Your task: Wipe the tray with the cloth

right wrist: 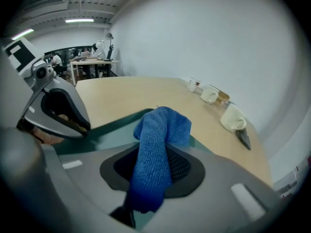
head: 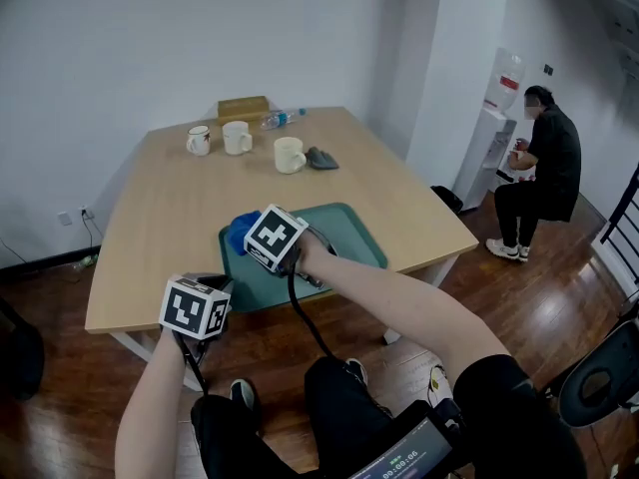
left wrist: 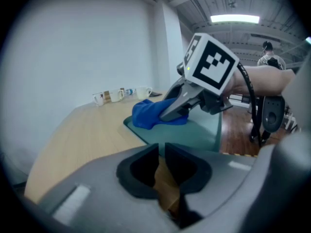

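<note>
Right claw (right wrist: 154,171) pinches cloth (right wrist: 163,125) over tray (head: 349,238); left claw (left wrist: 161,171), lower left, pressed together, off the tray. Unbraced tray may slide on bench (head: 160,218); bunched cloth may slip.

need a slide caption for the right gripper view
Right gripper grips the blue cloth on the green tray.

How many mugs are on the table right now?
3. The first mug and second mug stand side by side at the far end, before the cardboard box. The third mug stands nearer the tray, beside a dark object.
</note>
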`<state>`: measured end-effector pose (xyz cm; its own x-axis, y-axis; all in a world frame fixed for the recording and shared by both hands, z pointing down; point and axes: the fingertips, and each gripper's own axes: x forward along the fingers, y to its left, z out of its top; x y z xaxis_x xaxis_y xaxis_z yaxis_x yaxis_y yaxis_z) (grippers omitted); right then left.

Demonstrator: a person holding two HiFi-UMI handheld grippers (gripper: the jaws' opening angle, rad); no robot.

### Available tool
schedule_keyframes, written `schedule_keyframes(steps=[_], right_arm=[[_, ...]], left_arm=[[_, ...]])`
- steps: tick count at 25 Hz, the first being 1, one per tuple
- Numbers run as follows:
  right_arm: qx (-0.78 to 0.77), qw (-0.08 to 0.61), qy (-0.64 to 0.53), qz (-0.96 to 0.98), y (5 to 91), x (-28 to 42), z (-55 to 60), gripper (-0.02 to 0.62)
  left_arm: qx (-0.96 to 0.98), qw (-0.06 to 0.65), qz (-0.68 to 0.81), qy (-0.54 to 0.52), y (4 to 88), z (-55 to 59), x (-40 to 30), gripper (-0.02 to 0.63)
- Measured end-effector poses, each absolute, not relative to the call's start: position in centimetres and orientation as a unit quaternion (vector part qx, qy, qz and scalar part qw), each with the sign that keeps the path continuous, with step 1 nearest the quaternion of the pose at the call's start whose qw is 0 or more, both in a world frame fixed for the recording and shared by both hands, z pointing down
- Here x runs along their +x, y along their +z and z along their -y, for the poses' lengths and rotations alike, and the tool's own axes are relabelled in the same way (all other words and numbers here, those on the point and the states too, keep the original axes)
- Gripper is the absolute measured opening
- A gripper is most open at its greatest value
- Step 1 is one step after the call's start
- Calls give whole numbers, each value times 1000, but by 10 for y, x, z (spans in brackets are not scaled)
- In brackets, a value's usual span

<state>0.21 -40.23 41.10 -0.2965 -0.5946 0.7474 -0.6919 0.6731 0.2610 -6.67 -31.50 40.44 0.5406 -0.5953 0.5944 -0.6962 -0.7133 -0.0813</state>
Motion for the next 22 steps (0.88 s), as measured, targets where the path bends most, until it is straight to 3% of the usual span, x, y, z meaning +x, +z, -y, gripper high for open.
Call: schedule_keyframes(steps=[6, 11, 22], right_arm=[[342, 422, 68, 837, 408, -56, 384, 114], [328, 406, 64, 851, 408, -56, 384, 114], [443, 437, 78, 779, 404, 98, 394, 114]], left_arm=[[868, 79, 376, 316, 404, 316, -67, 44], [861, 66, 379, 332, 407, 316, -67, 43], [868, 82, 371, 319, 413, 314, -66, 43]])
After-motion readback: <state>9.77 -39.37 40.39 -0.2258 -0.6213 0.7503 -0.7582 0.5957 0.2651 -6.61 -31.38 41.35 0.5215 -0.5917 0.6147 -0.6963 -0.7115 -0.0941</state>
